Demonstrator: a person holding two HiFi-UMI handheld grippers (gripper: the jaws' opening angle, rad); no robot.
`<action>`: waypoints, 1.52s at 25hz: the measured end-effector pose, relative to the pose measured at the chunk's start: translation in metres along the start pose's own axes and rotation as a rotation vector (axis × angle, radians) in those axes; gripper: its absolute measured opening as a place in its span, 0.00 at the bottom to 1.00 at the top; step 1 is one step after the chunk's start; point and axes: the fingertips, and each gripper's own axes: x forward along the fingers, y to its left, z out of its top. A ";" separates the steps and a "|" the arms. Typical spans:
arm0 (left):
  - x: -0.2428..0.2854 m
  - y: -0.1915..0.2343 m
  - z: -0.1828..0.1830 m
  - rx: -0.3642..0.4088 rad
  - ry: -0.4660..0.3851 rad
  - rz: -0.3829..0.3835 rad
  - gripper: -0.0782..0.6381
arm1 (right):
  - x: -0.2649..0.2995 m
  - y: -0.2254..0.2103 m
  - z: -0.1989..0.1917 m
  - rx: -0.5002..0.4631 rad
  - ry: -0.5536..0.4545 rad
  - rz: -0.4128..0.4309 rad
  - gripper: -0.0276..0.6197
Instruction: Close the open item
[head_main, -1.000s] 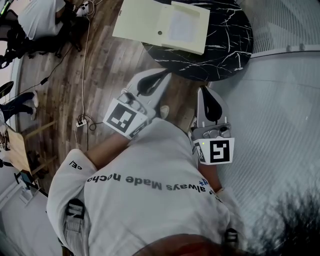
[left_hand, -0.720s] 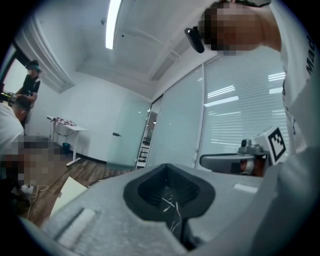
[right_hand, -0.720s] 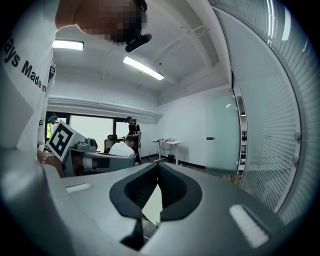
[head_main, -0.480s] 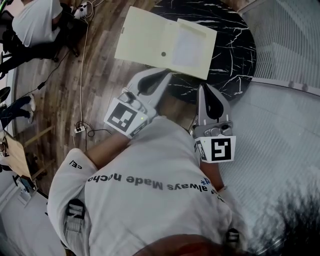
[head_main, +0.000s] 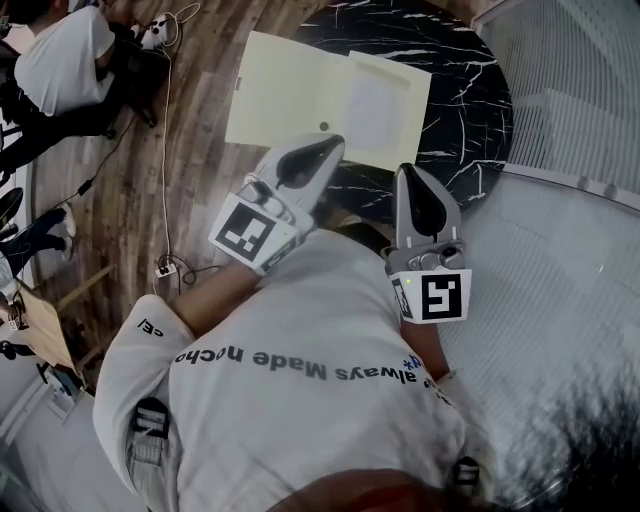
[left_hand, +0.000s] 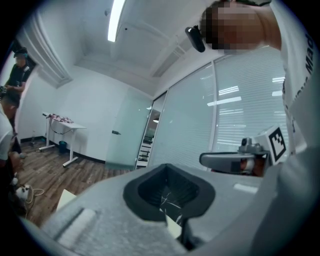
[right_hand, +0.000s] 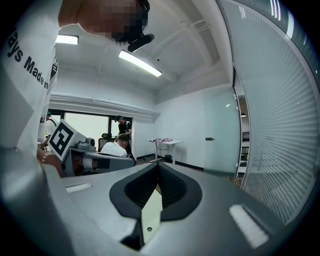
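A pale yellow folder (head_main: 290, 95) lies spread open on a round black marble table (head_main: 465, 90); its left leaf hangs past the table's edge. My left gripper (head_main: 330, 146) is shut and empty, its tip over the folder's near edge by the small hole. My right gripper (head_main: 412, 176), also shut and empty, reaches just over the table's near rim, right of the folder. In the left gripper view a strip of folder (left_hand: 173, 226) shows through the slit of the closed jaws. The right gripper view likewise shows the folder (right_hand: 151, 212) through the slit of its jaws.
A seated person (head_main: 60, 55) is at the far left on the wooden floor. A cable and power strip (head_main: 162, 268) lie left of me. A glass wall with blinds (head_main: 570, 90) runs along the right. A white desk (left_hand: 62, 128) stands far off.
Both grippers have moved forward toward the table. The folder and table have drawn closer; the left tip now overlaps the folder's near edge and the right tip has reached the table's rim.
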 end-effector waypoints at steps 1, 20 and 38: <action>0.003 -0.001 0.000 0.000 0.001 -0.001 0.11 | 0.000 -0.004 0.000 -0.003 0.001 -0.003 0.04; 0.022 0.021 -0.056 -0.004 0.076 0.113 0.17 | -0.007 -0.036 -0.005 -0.014 0.004 0.043 0.04; -0.041 0.129 -0.269 -0.253 0.317 0.337 0.24 | 0.007 -0.028 -0.014 -0.015 0.033 0.057 0.04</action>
